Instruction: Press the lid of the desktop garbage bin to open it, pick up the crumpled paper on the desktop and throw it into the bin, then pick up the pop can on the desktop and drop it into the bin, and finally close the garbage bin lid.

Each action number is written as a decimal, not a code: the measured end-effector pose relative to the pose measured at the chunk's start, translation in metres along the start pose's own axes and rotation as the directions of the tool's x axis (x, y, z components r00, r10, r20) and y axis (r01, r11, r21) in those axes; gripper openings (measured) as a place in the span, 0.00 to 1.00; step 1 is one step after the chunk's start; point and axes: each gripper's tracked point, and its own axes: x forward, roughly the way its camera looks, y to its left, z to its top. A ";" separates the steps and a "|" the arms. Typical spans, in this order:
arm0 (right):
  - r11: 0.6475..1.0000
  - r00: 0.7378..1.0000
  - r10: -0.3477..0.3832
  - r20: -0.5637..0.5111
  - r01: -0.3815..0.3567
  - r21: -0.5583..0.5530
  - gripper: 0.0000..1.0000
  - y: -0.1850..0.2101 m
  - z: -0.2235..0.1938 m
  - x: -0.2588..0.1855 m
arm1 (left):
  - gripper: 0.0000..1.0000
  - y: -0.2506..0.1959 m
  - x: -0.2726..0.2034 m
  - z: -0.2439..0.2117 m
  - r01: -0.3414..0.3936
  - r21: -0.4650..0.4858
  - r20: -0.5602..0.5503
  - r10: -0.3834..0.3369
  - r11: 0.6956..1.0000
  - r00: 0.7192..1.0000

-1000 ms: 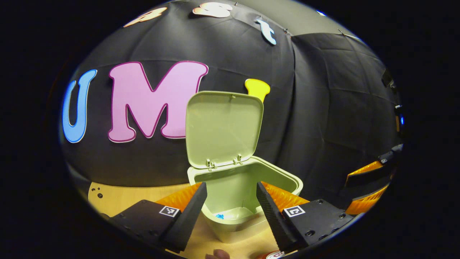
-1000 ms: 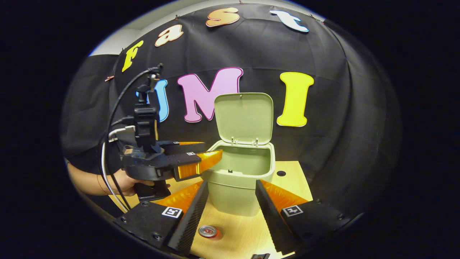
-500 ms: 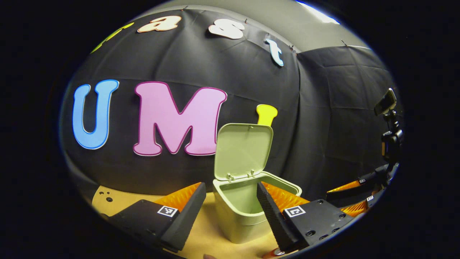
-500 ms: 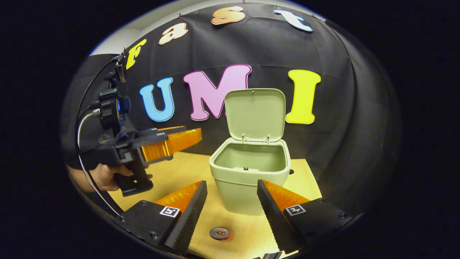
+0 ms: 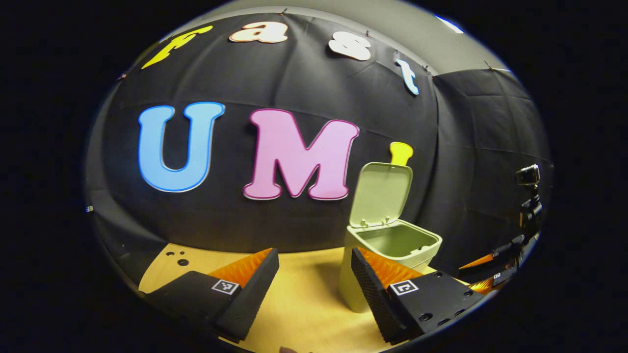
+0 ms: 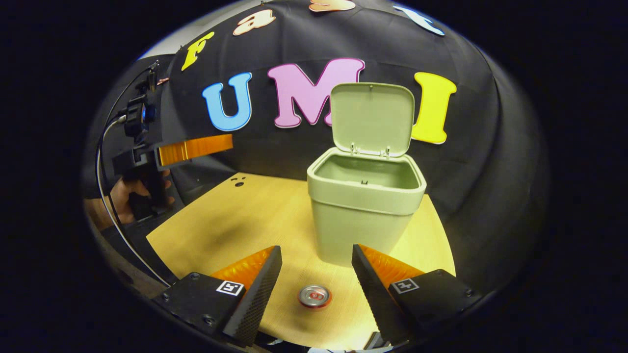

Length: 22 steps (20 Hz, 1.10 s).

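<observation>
While upright, pop can top skyward

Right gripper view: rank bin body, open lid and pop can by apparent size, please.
1. bin body
2. open lid, clearly smaller
3. pop can, smallest, seen top-on, despite sitting nearest the camera

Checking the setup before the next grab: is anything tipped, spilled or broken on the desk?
Nothing stands out. The bin stands upright with its lid up. The can stands upright on the desk, in front of the bin, between the open right gripper's fingers. No spill or damage shows.
</observation>
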 end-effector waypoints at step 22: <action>0.998 0.935 -0.059 -0.350 0.061 -0.006 0.93 -0.002 -0.146 0.063 | 0.96 0.085 -0.063 -0.042 -0.128 -0.015 -0.097 0.126 0.992 0.987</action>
